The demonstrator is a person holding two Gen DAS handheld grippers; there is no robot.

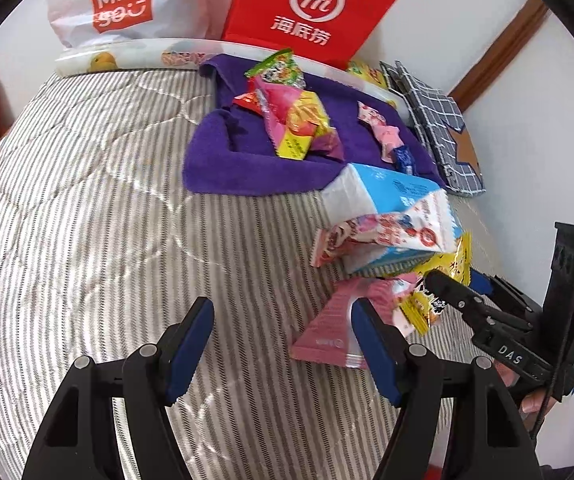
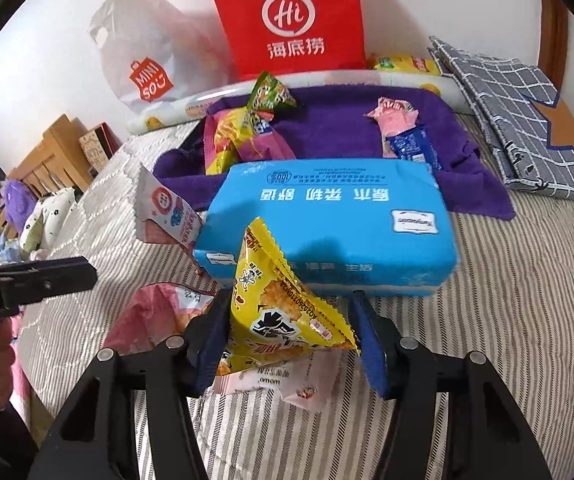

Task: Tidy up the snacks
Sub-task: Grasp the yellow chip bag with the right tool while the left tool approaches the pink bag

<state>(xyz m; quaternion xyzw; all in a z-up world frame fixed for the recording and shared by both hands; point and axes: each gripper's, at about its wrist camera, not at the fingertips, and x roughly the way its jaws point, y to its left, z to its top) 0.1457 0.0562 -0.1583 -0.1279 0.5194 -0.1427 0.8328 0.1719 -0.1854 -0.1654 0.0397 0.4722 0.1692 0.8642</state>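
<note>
Snacks lay scattered on a striped bed, one yellow packet between the right gripper's fingers.

The striped quilt carried a purple towel heaped with mixed snack packets, and near it a blue tissue pack. The right gripper straddled the yellow snack packet just in front of that pack; whether its fingers clamped the packet I could not tell. The left gripper hung over bare quilt, fingers apart and empty, a pink wafer packet just beside its right finger.
</note>
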